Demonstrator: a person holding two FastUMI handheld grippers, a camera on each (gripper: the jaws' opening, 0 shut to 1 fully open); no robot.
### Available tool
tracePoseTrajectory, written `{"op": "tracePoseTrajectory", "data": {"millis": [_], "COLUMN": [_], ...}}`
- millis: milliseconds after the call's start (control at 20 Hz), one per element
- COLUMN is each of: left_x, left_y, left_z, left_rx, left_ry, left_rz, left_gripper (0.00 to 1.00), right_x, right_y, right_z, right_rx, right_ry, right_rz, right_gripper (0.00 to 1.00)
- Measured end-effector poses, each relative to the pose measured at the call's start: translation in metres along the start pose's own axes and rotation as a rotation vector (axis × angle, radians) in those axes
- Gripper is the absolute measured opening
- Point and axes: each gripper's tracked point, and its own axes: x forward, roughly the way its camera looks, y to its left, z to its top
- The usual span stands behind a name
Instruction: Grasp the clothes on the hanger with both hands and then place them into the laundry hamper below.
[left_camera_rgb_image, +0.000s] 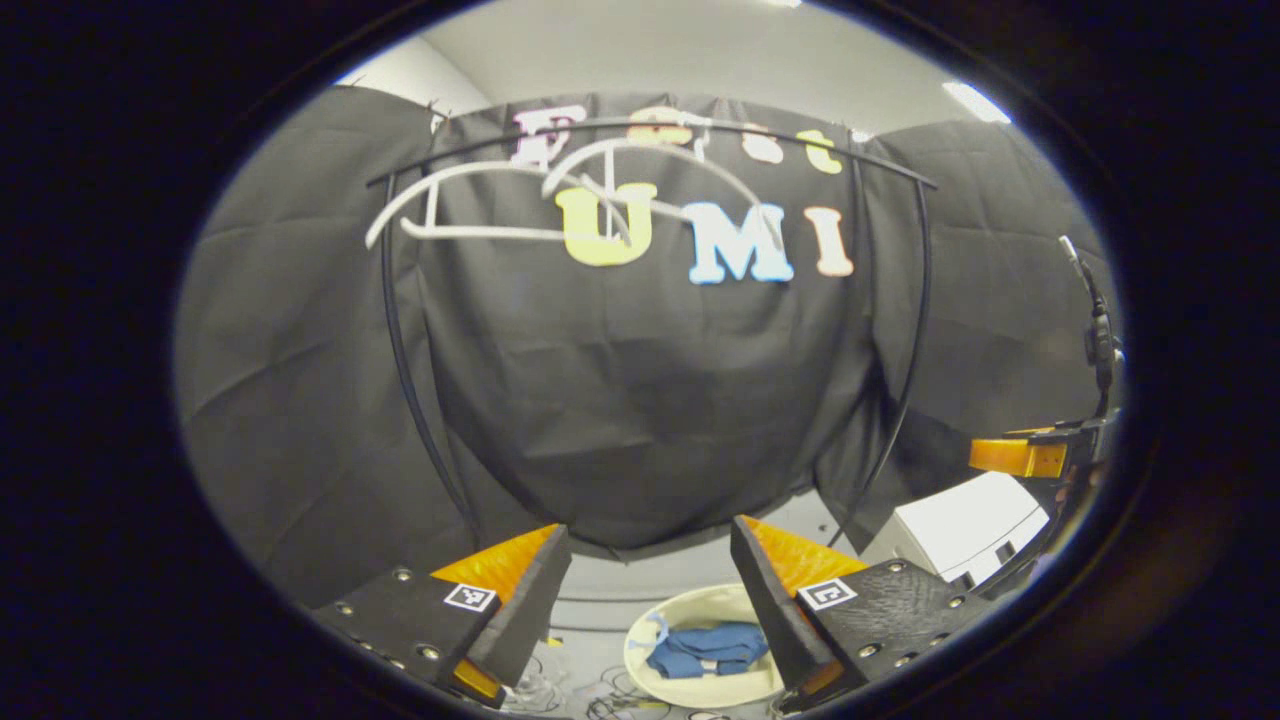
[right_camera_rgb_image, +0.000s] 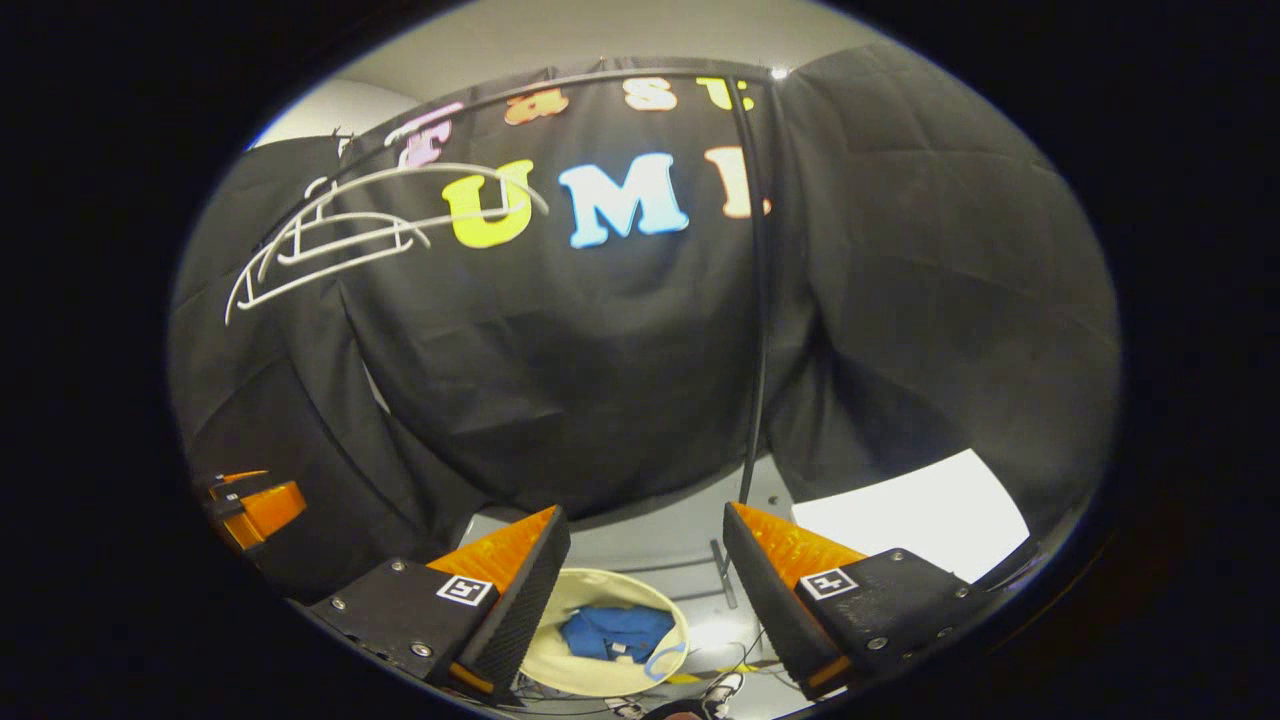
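Bare white hangers (left_camera_rgb_image: 560, 200) hang on the black rack rail (left_camera_rgb_image: 650, 125); no clothes are on them. A blue garment (left_camera_rgb_image: 705, 650) lies crumpled inside the cream laundry hamper (left_camera_rgb_image: 690, 690) on the floor below. My left gripper (left_camera_rgb_image: 650, 550) is open above the hamper, nothing between its fingers. At the right edge of the left gripper view the other gripper (left_camera_rgb_image: 1020, 455) shows. In the right gripper view the bare hangers (right_camera_rgb_image: 340, 240) sit upper left, and the blue garment (right_camera_rgb_image: 615, 632) rests in the hamper (right_camera_rgb_image: 560, 670) under my open right gripper (right_camera_rgb_image: 645, 535).
The rack's black uprights (left_camera_rgb_image: 400, 350) (right_camera_rgb_image: 755, 300) frame the space. A white box (left_camera_rgb_image: 965, 525) (right_camera_rgb_image: 920, 515) stands on the floor to the right. Cables (left_camera_rgb_image: 620, 705) lie on the grey floor beside the hamper. The left gripper (right_camera_rgb_image: 255, 505) shows at the left edge.
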Motion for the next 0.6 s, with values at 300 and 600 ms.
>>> {"op": "tracePoseTrajectory", "data": {"millis": [300, 600], "left_x": [-0.049, -0.11], "left_y": [0.005, 0.04], "left_z": [0.133, 0.219], "left_rx": [-0.037, -0.113], "left_ry": [-0.234, -0.378], "left_rz": [0.022, 0.042], "left_gripper": [0.98, 0.98], "right_x": [-0.055, -0.109], "right_y": [-0.023, -0.038], "right_z": [0.131, 0.199], "right_rx": [0.015, -0.051], "right_ry": [-0.343, -0.548], "right_rz": [-0.045, -0.097], "right_gripper": [0.95, 0.95]}}
